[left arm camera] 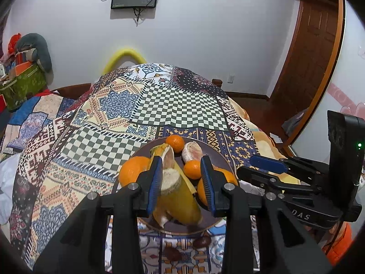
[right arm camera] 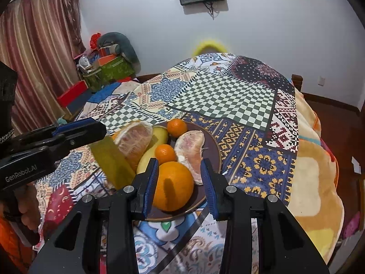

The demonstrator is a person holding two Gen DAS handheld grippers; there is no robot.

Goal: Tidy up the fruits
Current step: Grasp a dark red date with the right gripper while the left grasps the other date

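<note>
Patchwork cloth [left arm camera: 178, 105] covers the table, dark plate [right arm camera: 212, 141] near the front edge with all the fruit on it. Left gripper [left arm camera: 181, 178] hangs over the plate's left side, jaws spread wide, a half-peeled pomelo piece [left arm camera: 173, 189] between them but only the left pad looks close to touching; no pinch. Right gripper [right arm camera: 180, 180] also spread, straddling the big orange [right arm camera: 174, 186] at the near rim, not clamped. Pomelo wedge [right arm camera: 191, 153] and small tangerine [right arm camera: 165, 153] sit just beyond it. My call: centre on the orange's widest part, close slowly, lift straight up so the neighbours don't roll.
</note>
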